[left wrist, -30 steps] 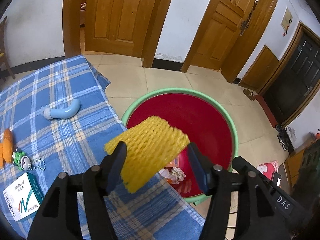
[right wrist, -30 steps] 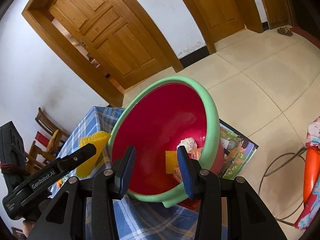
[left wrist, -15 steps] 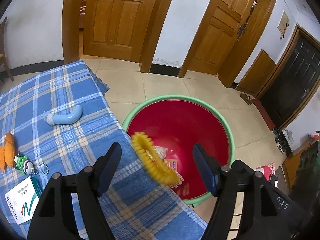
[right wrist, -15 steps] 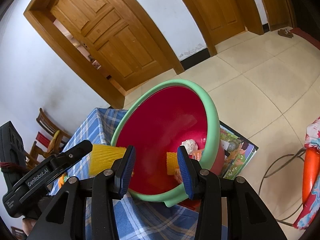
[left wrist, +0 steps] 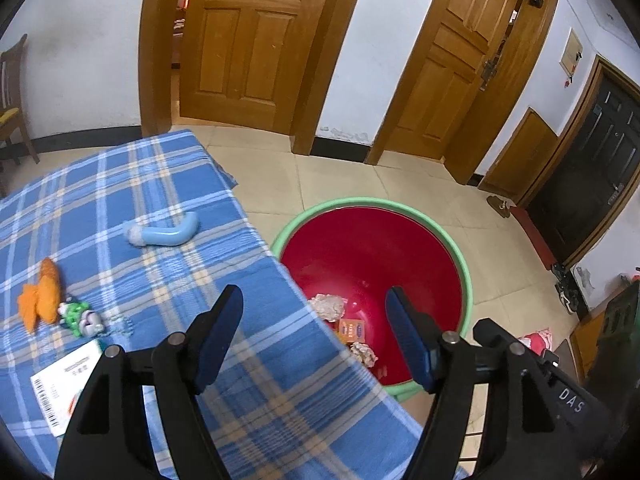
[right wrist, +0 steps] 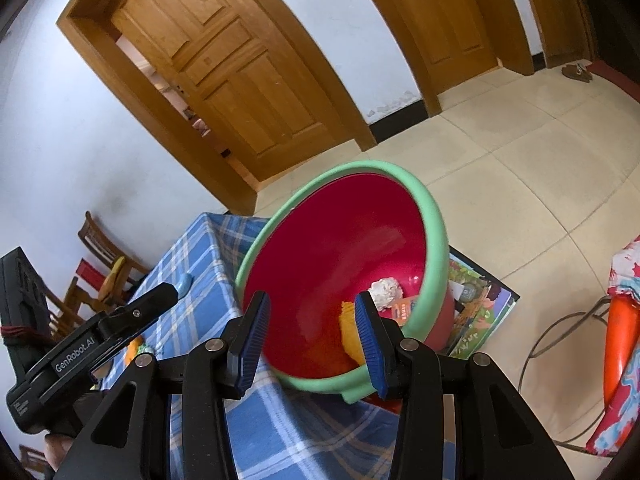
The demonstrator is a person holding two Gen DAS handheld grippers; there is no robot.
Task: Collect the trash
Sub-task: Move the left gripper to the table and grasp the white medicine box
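1. my left gripper (left wrist: pixel 314 332) hangs over the near corner of the table, jaws wide apart with nothing between them; through the gap i see only the blue checked tablecloth (left wrist: pixel 168 276) and the basin's inside.
2. my right gripper (right wrist: pixel 310 340) is at 6 o'clock in its own view. its jaws are opening, and they straddle the near rim of the basin (right wrist: pixel 432 216). i cannot tell whether the pads press on the rim.
3. in the left wrist view the red basin (left wrist: pixel 466 276) with its green rim sits off the table edge, toward 4 o'clock from the picture's middle.
4. trash lies in the basin's bottom: a crumpled paper ball (left wrist: pixel 329 306), a small orange packet (left wrist: pixel 352 330) just below it, and a second paper wad (left wrist: pixel 364 353) nearer me. in the right wrist view a yellow foam net (right wrist: pixel 350 334) lies low in the basin, partly hidden behind my right finger.
5. on the cloth at 8 o'clock in the left view: a white card with a barcode (left wrist: pixel 66 388) nearest me, then a small green-and-white toy (left wrist: pixel 82 316) touching an orange plush (left wrist: pixel 40 300).
6. farther out, at 10 o'clock, a light blue curved tube (left wrist: pixel 164 234) lies alone.
7. a picture book (right wrist: pixel 480 308) lies under the basin on the tiled floor.
8. beyond stand the wooden doors (left wrist: pixel 248 48) and white walls.
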